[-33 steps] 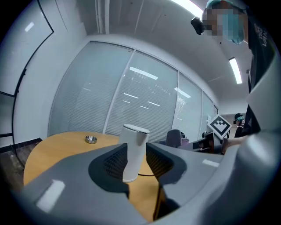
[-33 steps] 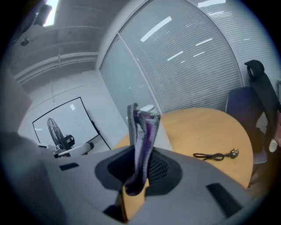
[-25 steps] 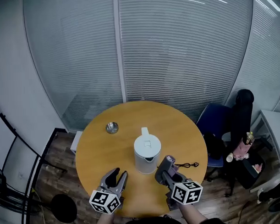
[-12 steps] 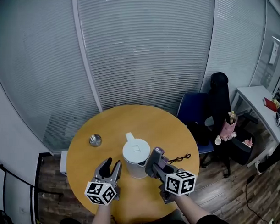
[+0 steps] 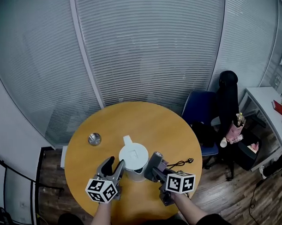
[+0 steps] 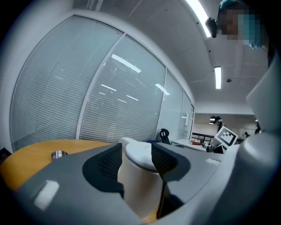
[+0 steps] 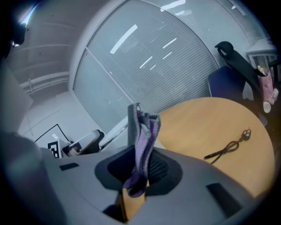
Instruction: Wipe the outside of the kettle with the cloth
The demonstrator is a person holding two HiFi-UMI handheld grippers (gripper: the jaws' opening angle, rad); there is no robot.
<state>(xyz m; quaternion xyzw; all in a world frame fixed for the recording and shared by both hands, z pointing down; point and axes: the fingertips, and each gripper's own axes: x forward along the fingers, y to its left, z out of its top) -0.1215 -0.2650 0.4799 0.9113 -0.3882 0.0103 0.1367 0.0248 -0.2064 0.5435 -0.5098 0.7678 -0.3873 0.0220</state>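
A white kettle (image 5: 134, 157) with a closed lid stands near the front of the round wooden table (image 5: 146, 119). My left gripper (image 5: 113, 165) is at the kettle's left side, its jaws opening. In the left gripper view the kettle (image 6: 140, 176) fills the gap ahead of the jaws (image 6: 137, 154), and I cannot see the pads pressing on it. My right gripper (image 5: 154, 165) is at the kettle's right side, shut on a grey and purple cloth (image 7: 142, 136) that sticks up from its jaws (image 7: 140, 169).
A small metal dish (image 5: 94, 139) lies on the table's left part. A black cable with a plug (image 5: 179, 163) lies on the table to the right of the right gripper. Beyond the table's right edge stands a blue chair (image 5: 201, 114). Blinds behind glass close the far side.
Both grippers have closed in on the kettle. The left one's jaws stand wider than before. The head view has shifted, so the table sits further left in the picture.
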